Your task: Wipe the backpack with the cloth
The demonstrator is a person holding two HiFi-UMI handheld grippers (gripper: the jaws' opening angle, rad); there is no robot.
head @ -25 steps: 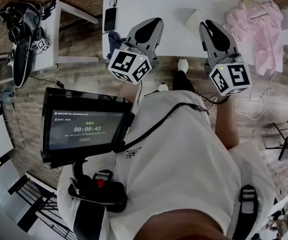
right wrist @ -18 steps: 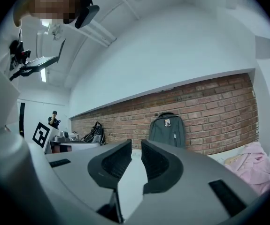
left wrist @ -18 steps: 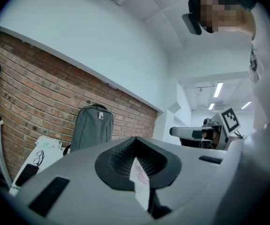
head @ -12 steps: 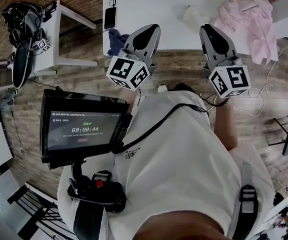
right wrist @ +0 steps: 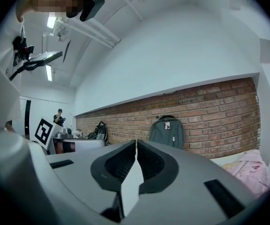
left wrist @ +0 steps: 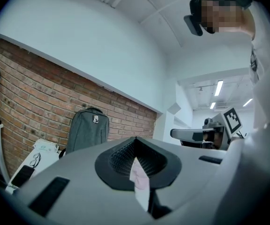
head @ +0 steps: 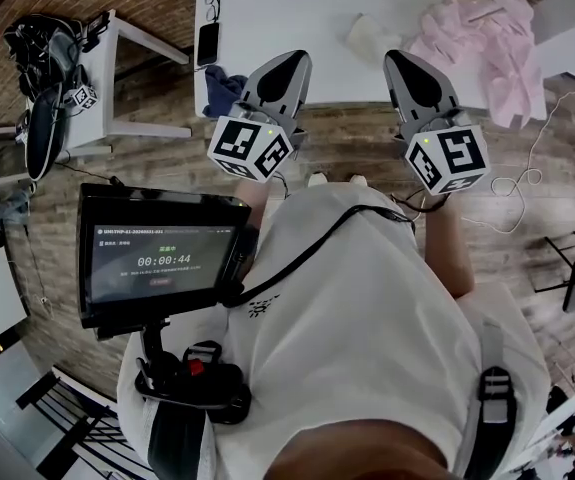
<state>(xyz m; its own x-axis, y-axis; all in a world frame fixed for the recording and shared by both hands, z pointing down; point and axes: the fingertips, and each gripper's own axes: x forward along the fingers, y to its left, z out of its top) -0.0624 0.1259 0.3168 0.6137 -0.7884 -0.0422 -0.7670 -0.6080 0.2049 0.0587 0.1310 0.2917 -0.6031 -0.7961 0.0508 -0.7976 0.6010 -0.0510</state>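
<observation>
Backpack (left wrist: 88, 129) beyond left claw (left wrist: 135, 139) (upright, leftward).

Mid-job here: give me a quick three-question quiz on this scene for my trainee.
1. True or false: the grey backpack stands upright against the brick wall.
2. Which lies next to the phone on the white table? A. a mug B. glasses C. a laptop
3. In the head view, which side of the table holds the pink garment?
Key: 1 true; 2 B; 3 right.
</observation>
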